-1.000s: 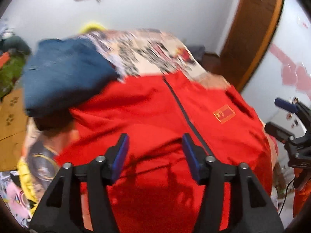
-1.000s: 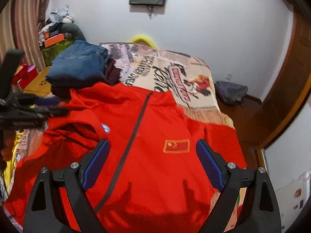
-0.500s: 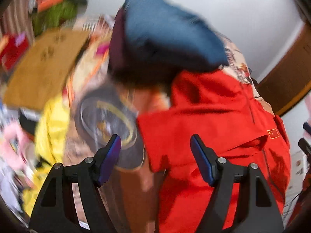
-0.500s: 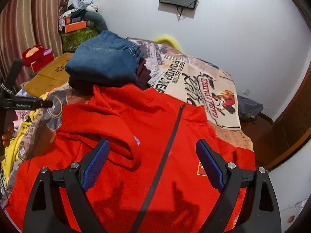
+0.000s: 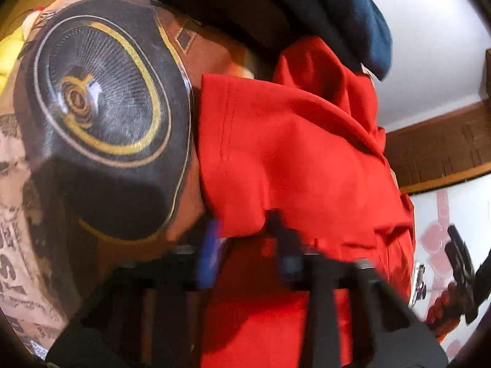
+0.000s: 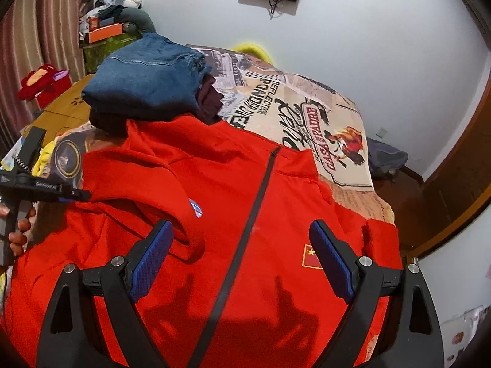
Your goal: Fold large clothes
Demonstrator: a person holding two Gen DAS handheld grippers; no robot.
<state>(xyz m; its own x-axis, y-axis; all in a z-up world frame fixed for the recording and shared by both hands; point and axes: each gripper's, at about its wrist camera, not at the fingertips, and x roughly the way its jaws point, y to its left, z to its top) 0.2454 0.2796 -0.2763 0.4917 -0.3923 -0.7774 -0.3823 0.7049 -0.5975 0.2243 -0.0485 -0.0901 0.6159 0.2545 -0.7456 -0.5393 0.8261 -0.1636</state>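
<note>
Two sets of fingers checked, left first.

Left fingers (image 5: 210, 251): just closed down from a wide gape, now grasping the end of the sleeve (image 5: 245, 153) of the red jacket (image 5: 307, 168). A bunched fold of red cloth between the pads; picture blurred there, so firmness of hold judged, not confirmed. A second ago held spread above the jacket's chest; since then dropped and rolled to the cuff. Just left of the fingertips, the bedspread (image 5: 101, 98) with its printed wheel; further ahead, the stack of folded jeans (image 5: 362, 15).

Right fingers (image 6: 150, 254): released, spread wide, nothing between them, hovering over the jacket front. Little changed over the second. Zip (image 6: 254, 214) running away between the fingertips, flag patch (image 6: 310, 256) just inside the right-hand one. Well to the left, the other tool's tip (image 6: 76, 194) at the sleeve edge, with a person's hand (image 6: 18, 233) on its handle.

Jacket lying front-up across the bed, zipped, body not yet folded.

Assessment: grip on the sleeve taken, so first fold ready to begin, most likely sleeve carried inward over the chest. Risk: thin pinch of cloth slipping on the lift.
</note>
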